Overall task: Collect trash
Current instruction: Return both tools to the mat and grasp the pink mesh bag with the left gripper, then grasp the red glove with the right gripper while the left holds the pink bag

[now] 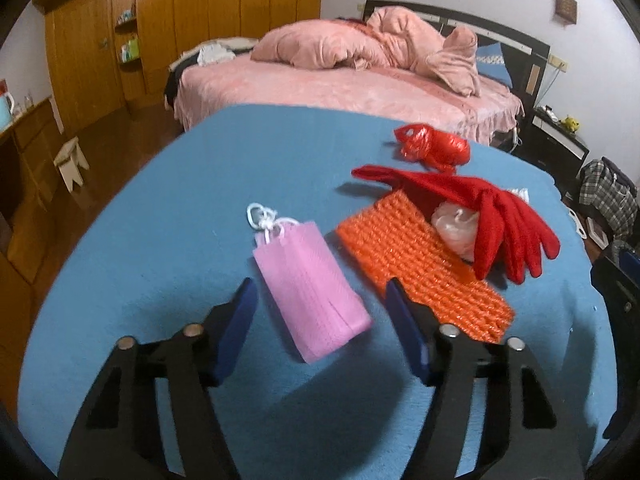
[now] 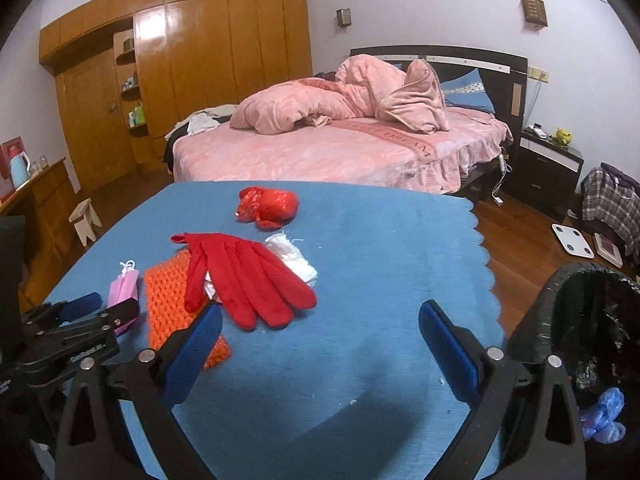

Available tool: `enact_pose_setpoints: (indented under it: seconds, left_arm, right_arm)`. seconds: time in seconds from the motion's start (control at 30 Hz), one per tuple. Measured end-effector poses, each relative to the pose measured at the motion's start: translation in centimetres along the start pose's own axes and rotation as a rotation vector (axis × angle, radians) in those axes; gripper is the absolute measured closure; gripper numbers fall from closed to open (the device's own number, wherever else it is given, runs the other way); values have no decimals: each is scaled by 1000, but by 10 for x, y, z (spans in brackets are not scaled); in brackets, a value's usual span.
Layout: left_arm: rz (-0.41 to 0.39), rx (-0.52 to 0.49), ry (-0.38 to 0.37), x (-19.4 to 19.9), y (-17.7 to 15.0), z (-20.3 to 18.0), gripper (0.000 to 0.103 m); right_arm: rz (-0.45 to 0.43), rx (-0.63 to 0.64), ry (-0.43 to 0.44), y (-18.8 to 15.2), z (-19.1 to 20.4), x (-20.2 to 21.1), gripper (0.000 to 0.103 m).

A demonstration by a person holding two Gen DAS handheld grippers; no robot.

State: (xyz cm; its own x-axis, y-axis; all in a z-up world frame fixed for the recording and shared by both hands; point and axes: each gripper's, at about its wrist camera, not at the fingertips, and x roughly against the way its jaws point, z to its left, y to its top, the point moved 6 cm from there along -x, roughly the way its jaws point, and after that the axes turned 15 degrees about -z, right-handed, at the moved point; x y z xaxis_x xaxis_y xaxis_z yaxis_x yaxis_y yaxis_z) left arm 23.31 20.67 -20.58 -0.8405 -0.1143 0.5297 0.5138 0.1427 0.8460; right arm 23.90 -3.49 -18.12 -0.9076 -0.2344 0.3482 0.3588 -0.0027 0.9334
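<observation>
while the pink face mask (image 1: pixel 310 292) lies flat on the blue table (image 1: pixel 160 240), the left claw (image 1: pixel 318 320) hangs just over its near end with one pad on each side, the pads (image 1: pixel 240 328) apart from it and gripping nothing

just right of the mask lies an orange knitted cloth (image 1: pixel 416 264), with a red glove (image 1: pixel 492 216) draped over its far edge and a crumpled white wad (image 1: pixel 456 226) tucked under the glove; farther back sits a crumpled red plastic bag (image 1: pixel 434 146)

the right claw (image 2: pixel 320 328) hovers released over bare blue table near the glove, nothing between its pads; beside the table's right edge stands a black-lined trash bin (image 2: pixel 560 292) with a blue bundle (image 2: pixel 604 416) inside

a pink bed (image 2: pixel 340 148) stands behind the table
</observation>
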Motion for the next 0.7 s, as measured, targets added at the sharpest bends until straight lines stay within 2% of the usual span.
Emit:
enact_pose_setpoints:
  seconds: [0.13, 0.37, 0.7]
  left_arm:
    - [50, 27, -33, -8, -7, 2, 57]
    - [36, 54, -49, -6, -6, 3, 80]
    - [-71, 55, -21, 10, 23, 7, 84]
  right_arm:
    - [4, 10, 11, -1, 5, -3, 6]
    - [-6, 8, 32, 6, 14, -12, 6]
    - [-20, 11, 87, 24, 38, -39, 6]
